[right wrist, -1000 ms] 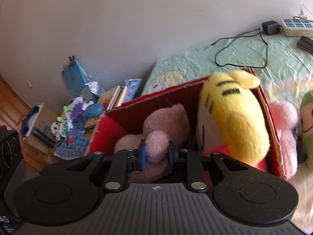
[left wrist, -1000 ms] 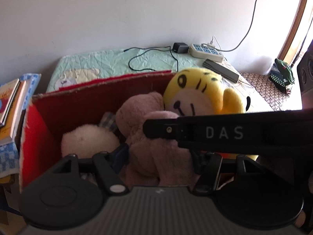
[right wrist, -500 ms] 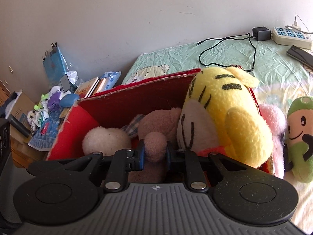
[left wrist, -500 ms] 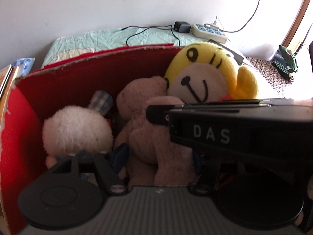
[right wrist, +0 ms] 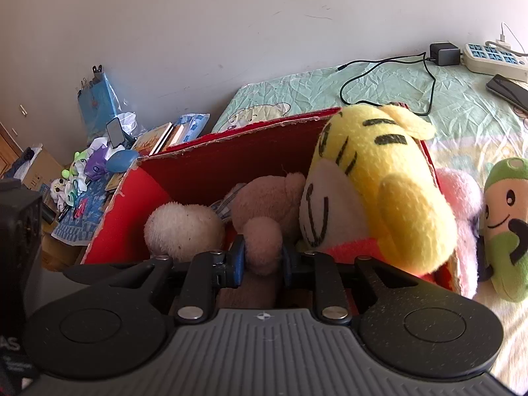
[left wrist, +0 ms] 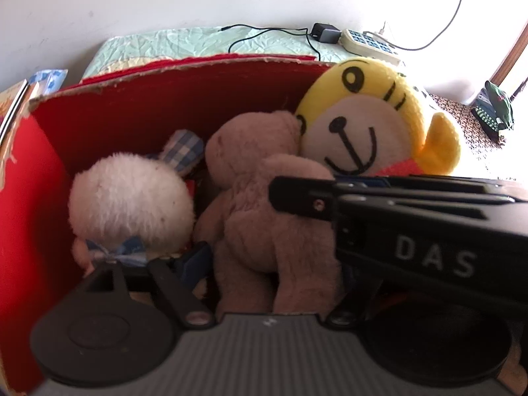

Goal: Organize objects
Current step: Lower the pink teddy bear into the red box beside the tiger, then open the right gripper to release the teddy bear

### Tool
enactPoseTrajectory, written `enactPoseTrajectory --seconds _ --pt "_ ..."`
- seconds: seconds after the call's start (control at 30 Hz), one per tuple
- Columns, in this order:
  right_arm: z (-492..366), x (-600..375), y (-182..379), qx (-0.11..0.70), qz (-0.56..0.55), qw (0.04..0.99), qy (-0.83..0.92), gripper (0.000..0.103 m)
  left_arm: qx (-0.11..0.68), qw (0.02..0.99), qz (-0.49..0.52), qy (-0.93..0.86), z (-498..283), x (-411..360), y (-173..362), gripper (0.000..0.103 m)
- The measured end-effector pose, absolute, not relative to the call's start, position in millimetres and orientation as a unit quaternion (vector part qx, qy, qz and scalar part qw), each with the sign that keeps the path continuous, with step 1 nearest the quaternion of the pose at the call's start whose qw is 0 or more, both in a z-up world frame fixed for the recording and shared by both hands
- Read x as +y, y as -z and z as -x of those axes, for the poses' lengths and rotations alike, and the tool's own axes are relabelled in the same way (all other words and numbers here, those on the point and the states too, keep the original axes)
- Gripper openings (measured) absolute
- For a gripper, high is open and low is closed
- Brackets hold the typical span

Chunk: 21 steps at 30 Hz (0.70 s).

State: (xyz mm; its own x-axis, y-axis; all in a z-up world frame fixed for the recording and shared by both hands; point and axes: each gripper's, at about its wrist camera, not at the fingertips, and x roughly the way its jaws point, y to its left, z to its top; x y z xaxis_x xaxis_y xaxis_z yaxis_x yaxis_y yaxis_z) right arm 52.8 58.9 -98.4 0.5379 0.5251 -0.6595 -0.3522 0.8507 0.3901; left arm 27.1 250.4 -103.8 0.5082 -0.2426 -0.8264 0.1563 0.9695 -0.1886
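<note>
A brown teddy bear (left wrist: 264, 204) is sitting upright, head up, mid-frame in a red box (left wrist: 148, 99) on a pale green bed (right wrist: 396, 89) against a white wall. The right gripper (right wrist: 262, 257) jaws are clamping its paw. The left gripper (left wrist: 267, 277) jaws have just been opening around its legs, loose.

Black ribbed grippers with blue-padded fingers (right wrist: 238, 260), silver screws, "DAS" lettering.

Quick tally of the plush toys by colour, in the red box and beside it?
White: 1, fluffy white plush, in the red box
Brown: 1, brown bear, in the box
Yellow: 1, yellow tiger plush, in the box
Pink: 1, pink plush, outside the box
Green: 1, green plush, outside
Total: 5
</note>
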Motion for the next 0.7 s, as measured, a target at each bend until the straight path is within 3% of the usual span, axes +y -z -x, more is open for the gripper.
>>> enactPoseTrajectory --seconds 0.6,0.7 --pt "-43.0 44.8 96.2 0.407 -0.125 0.869 -0.253 0.024 0.494 0.864 0.050 0.079 -22.9 249.3 100.9 0.082" --pt "-42.5 42.1 95.0 0.406 -0.128 0.868 -0.254 0.024 0.491 0.866 0.055 0.078 -20.3 249.7 96.7 0.090"
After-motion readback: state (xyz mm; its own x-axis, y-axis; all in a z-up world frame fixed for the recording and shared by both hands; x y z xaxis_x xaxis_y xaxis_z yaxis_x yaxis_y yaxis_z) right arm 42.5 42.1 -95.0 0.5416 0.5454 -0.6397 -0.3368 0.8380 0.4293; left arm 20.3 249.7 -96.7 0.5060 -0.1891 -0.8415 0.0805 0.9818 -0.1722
